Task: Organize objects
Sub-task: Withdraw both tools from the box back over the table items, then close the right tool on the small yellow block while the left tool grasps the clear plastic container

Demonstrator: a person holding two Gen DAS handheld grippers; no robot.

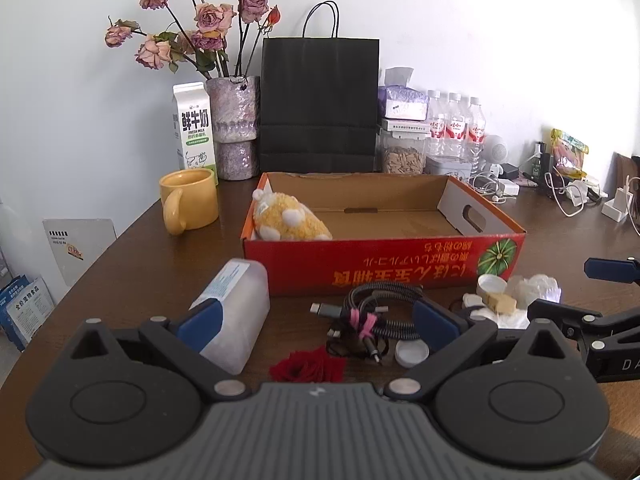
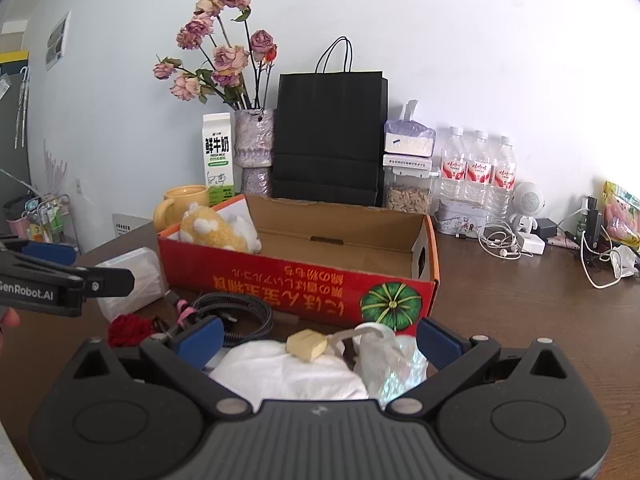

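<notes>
Bench (image 1: 132, 264) of dark wood, crowded along the back wall. Red cardboard box (image 1: 380, 268) at centre, open-topped, holding only a yellow plush toy (image 1: 290, 218) at its left end. In front of the box, loose on the bench: translucent plastic bottle (image 1: 236, 312) on its side, coiled cable bundle (image 1: 374, 312), crumpled white tissue pile (image 2: 288, 372), red fabric flower (image 1: 308, 366). Left claw (image 1: 316, 322) spread wide, empty, facing cable and flower. Right claw (image 2: 316, 338) also wide apart, straddling the tissue pile, not closed. Likely step: picking loose items; next, closing, lifting over the box wall.

Brown table (image 1: 132, 256), red box (image 1: 384, 268), yellow mug (image 1: 190, 200), cables (image 1: 372, 312)
</notes>
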